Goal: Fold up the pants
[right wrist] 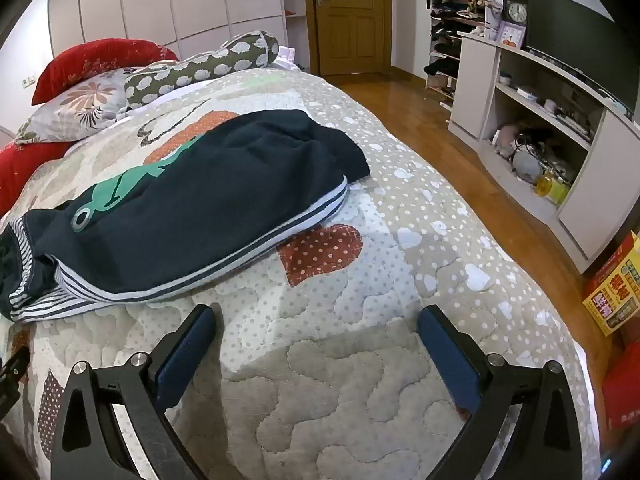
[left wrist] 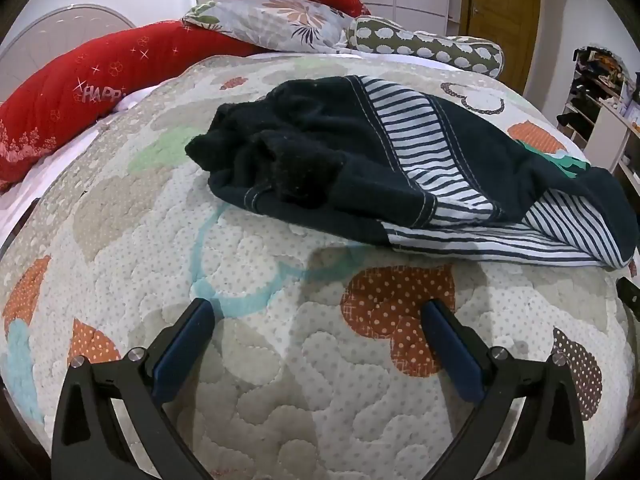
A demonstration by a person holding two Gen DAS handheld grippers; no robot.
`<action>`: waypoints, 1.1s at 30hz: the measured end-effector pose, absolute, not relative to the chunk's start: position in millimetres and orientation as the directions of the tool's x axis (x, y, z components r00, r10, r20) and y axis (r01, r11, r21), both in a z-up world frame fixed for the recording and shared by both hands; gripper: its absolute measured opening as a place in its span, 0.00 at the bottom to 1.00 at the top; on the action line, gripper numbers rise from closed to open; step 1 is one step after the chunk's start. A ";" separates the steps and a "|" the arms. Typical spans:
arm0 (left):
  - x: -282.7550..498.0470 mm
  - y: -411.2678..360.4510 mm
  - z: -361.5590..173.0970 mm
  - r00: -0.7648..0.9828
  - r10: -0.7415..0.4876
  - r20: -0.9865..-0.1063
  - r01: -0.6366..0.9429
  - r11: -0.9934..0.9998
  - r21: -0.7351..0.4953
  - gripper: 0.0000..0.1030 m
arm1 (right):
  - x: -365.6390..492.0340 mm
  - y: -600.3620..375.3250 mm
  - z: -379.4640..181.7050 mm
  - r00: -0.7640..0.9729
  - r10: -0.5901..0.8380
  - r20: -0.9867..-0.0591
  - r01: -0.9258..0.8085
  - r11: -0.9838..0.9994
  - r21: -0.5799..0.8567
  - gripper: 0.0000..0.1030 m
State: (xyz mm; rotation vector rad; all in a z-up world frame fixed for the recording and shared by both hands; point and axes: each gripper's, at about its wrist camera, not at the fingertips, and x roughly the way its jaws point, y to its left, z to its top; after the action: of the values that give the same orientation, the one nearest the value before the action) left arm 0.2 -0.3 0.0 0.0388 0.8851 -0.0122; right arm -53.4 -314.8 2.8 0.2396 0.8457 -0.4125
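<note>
A: Surface?
B: A bed under a quilt (left wrist: 280, 360), cream and beige, with dots, orange hearts and stitched cloud shapes. No counter in either view.

A: Room?
B: Red pillows (left wrist: 80, 92) and a floral pillow (left wrist: 280, 24) lie at the head of the bed, with a green bolster (right wrist: 208, 64) patterned in white beside them. Pale wardrobe doors (right wrist: 160, 4) stand behind, next to a brown door (right wrist: 352, 16). The floor (right wrist: 460, 152) is wood.

A: Pants?
B: The pants (left wrist: 400, 160) lie crumpled on the quilt, unfolded. They are dark navy with striped white panels, just ahead of both claws, touched by neither.

A: Claws?
B: The left claw (left wrist: 318, 308) is spread wide, blue pads apart, over bare quilt with nothing between them. The right claw (right wrist: 318, 312) is the same: spread wide and empty. Both angle down at the bed.

A: What differs between views?
B: The left wrist view shows the bunched dark end of the pants, the striped inside and the headboard (left wrist: 60, 32). Only the right wrist view shows the green print (right wrist: 124, 188) on the pants, the bed's far edge, a white shelf unit (right wrist: 540, 120) with clutter, a dark screen (right wrist: 580, 40) on top, a clock (right wrist: 516, 12) and a yellow-red box (right wrist: 616, 292) on the floor.
</note>
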 end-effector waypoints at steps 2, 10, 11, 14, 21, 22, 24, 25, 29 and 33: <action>0.0 0.0 0.0 0.637 0.001 -0.771 0.027 0.999 0.024 1.00 | -53.3 -314.8 2.7 0.591 -0.257 -0.765 0.444 0.895 0.042 1.00; 0.0 0.0 0.0 0.638 0.000 -0.770 0.027 0.999 0.023 1.00 | -52.9 -314.5 2.4 0.590 -0.258 -0.765 0.444 0.895 0.041 1.00; -0.1 0.0 0.0 0.639 0.000 -0.769 0.027 0.999 0.022 1.00 | -53.0 -314.5 2.4 0.590 -0.258 -0.765 0.444 0.895 0.041 1.00; 0.0 0.0 0.0 0.639 0.000 -0.769 0.026 0.999 0.022 1.00 | -53.0 -314.5 2.3 0.590 -0.258 -0.765 0.444 0.895 0.041 1.00; -0.1 0.0 0.1 0.640 -0.001 -0.769 0.027 0.999 0.021 1.00 | -53.3 -314.6 2.2 0.590 -0.258 -0.765 0.444 0.895 0.040 1.00; -0.1 0.0 0.1 0.640 -0.001 -0.768 0.027 0.999 0.021 1.00 | -53.3 -314.5 2.2 0.590 -0.258 -0.765 0.444 0.895 0.040 1.00; -0.1 0.0 0.1 0.640 -0.001 -0.768 0.027 0.999 0.020 1.00 | -53.3 -314.5 2.3 0.590 -0.258 -0.765 0.444 0.895 0.040 1.00; -0.1 0.0 0.1 0.640 -0.001 -0.768 0.027 0.999 0.020 1.00 | -53.3 -314.5 2.3 0.590 -0.259 -0.765 0.444 0.895 0.040 1.00; -0.1 0.0 0.1 0.641 -0.002 -0.768 0.027 0.999 0.020 1.00 | -53.4 -314.4 2.3 0.590 -0.259 -0.765 0.444 0.895 0.040 1.00; -0.1 0.0 0.1 0.641 -0.002 -0.768 0.027 0.999 0.019 1.00 | -53.3 -314.4 2.2 0.590 -0.259 -0.765 0.444 0.895 0.040 1.00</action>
State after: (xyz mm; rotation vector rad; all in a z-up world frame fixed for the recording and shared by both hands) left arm -0.1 0.0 0.1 0.0295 0.8750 -0.0165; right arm -53.3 -314.4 2.2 0.2370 0.8469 -0.4138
